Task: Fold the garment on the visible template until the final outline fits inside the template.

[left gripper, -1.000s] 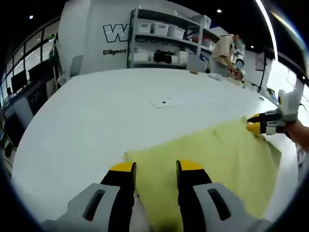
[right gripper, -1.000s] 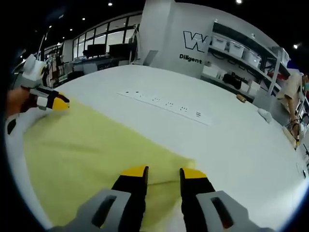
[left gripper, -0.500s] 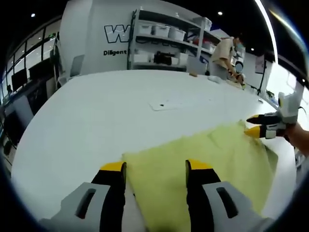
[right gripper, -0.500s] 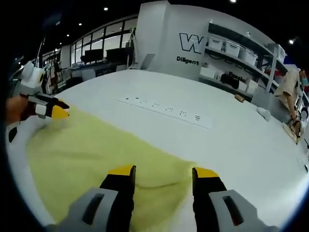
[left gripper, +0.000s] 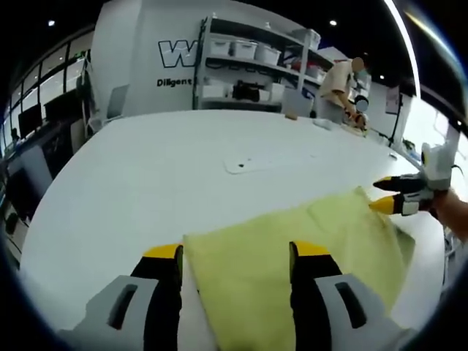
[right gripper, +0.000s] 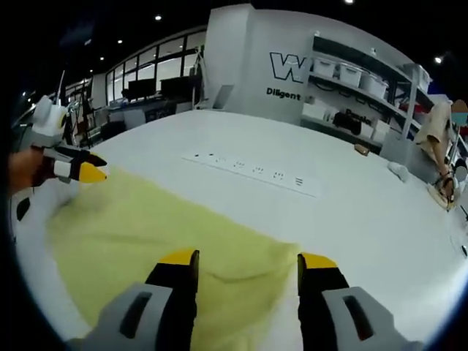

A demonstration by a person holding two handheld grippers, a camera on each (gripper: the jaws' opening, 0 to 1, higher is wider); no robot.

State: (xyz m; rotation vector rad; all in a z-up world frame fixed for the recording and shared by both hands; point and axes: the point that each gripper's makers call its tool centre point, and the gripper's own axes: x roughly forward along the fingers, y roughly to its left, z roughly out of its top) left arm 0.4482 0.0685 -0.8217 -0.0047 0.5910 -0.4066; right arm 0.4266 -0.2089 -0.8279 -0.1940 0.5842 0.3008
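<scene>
Yellow garment [left gripper: 292, 248] lies flat on white worktop [left gripper: 161, 168]; we've got left tool [left gripper: 234, 252] and right tool [right gripper: 248, 259] spread, released, one per corner, likely letting the fold settle.

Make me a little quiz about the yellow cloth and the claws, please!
1. True or false: the yellow cloth lies spread on the white table.
2. Both claws, the left claw and the right claw, are: A) shut tight, B) open, C) holding a cup.
3. Fill in: the tips of each claw are coloured ____.

Key:
1. True. It lies flat on the table.
2. B. On each claw, the two tips stand wide apart over a cloth edge.
3. Yellow.
</scene>
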